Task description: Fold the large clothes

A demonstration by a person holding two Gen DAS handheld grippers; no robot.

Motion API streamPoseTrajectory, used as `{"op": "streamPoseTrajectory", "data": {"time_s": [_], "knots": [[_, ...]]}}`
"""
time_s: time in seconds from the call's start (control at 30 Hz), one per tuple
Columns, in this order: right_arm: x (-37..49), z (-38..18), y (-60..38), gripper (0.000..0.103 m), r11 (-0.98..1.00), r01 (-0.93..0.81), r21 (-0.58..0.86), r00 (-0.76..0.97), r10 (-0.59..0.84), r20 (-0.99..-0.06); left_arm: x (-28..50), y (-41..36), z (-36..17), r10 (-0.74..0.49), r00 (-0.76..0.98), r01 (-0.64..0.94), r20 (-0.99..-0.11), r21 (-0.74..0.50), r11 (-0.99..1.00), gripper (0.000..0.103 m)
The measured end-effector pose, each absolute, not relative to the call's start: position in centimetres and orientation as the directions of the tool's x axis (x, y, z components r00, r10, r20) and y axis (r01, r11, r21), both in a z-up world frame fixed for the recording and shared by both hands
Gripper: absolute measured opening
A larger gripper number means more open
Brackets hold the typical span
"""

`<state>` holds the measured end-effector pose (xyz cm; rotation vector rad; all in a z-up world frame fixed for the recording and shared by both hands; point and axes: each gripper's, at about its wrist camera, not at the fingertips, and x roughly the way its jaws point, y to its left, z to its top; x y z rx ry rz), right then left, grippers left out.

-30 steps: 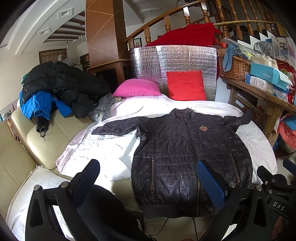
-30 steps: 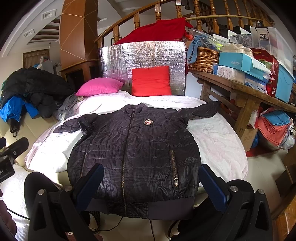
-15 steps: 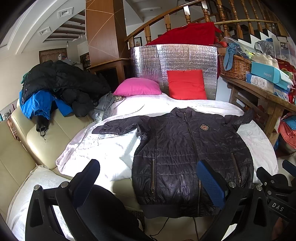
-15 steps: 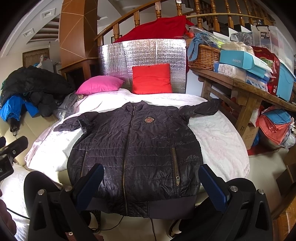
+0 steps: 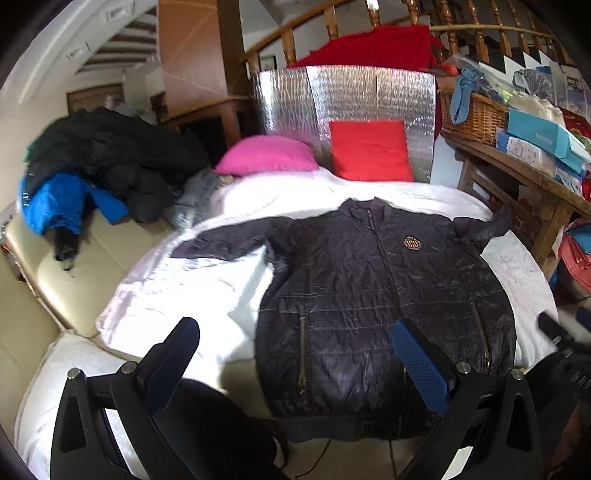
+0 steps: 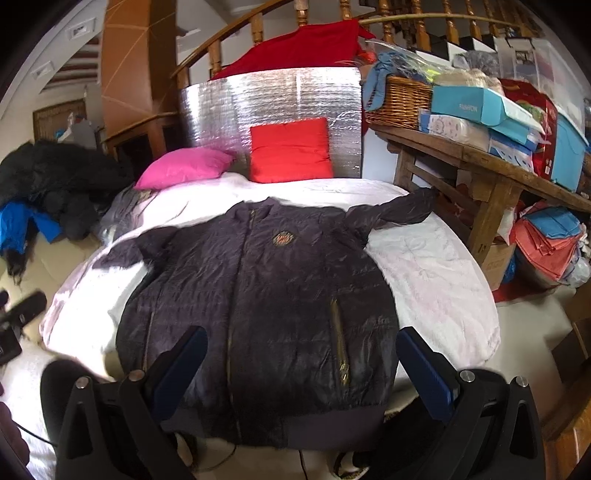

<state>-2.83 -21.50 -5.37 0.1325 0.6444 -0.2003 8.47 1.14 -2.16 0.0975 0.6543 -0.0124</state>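
Jacket (image 5: 373,306): dark quilted garment with a slight sheen, lying front-up and unfolded on the white sheet (image 5: 192,291) that covers the bed. Its ribbed hem hangs over the near edge of the bed, its collar points toward the far edge, and both sleeves spread out toward the side edges. A zip runs down the middle, a woven crest badge (image 5: 412,243) sits on the chest, and a brass-coloured pocket zip lies on each side of the lower front.

Left gripper (image 5: 295,354): two flat blue textured pads on black arms, spread wide, nothing between them; it hangs above the near edge of the bed, clear of the cloth. Right gripper (image 6: 303,365): likewise spread wide and empty, poised over the hem of the jacket without touching it, as far as the slightly blurred view shows.

At the far edge of the bed a pink pillow (image 5: 267,153) lies flat beside a square red cushion (image 5: 371,149), which leans upright against a crinkled silver foil board (image 5: 354,92). A cream leather sofa (image 5: 74,273) along the left edge carries a heap of black and blue coats (image 5: 96,170). To the right stands a rough wooden table (image 6: 491,173) bearing a wicker basket (image 6: 400,99) and teal cardboard boxes (image 6: 476,107). A turned wooden stair railing (image 6: 280,18) curves behind, draped with red cloth (image 6: 295,48).
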Motion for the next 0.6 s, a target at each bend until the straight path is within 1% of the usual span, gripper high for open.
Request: {"op": "streamPoseTrajectory", "data": {"time_s": [0.1,0.23,0.33,0.4,0.47,0.6], "knots": [[-0.1,-4.7,-25.4,0.103,0.957,0.274,0.095,0.793,-0.169,-0.586,14.3,0.7,-3.6,0.0,0.745,0.051,-0.667,0.056,0.997,0.103],[4.4,-4.7,-32.9,0.103,0.925,0.329,0.191,0.814,-0.176,-0.554,24.1,-0.4,-7.4,0.05,0.675,-0.002,-0.736,0.066,0.998,0.103],[8.5,-5.8,-39.5,0.103,0.881,0.38,0.283,0.805,-0.164,-0.57,29.4,-1.5,-10.0,0.103,0.658,-0.027,-0.746,0.113,0.993,0.103],[11.5,-7.1,-44.4,0.103,0.82,0.43,0.378,0.798,-0.15,-0.584,32.7,-2.6,-11.6,0.125,0.65,-0.03,-0.749,0.139,0.99,0.103],[14.6,-8.6,-48.8,0.103,0.752,0.465,0.467,0.804,-0.138,-0.578,35.5,-3.8,-12.9,0.145,0.662,-0.037,-0.736,0.16,0.986,0.103],[21.2,-11.9,-55.5,0.103,0.642,0.513,0.57,0.804,-0.126,-0.581,38.7,-5.0,-14.2,0.145,0.697,-0.034,-0.703,0.169,0.985,0.103]]}}
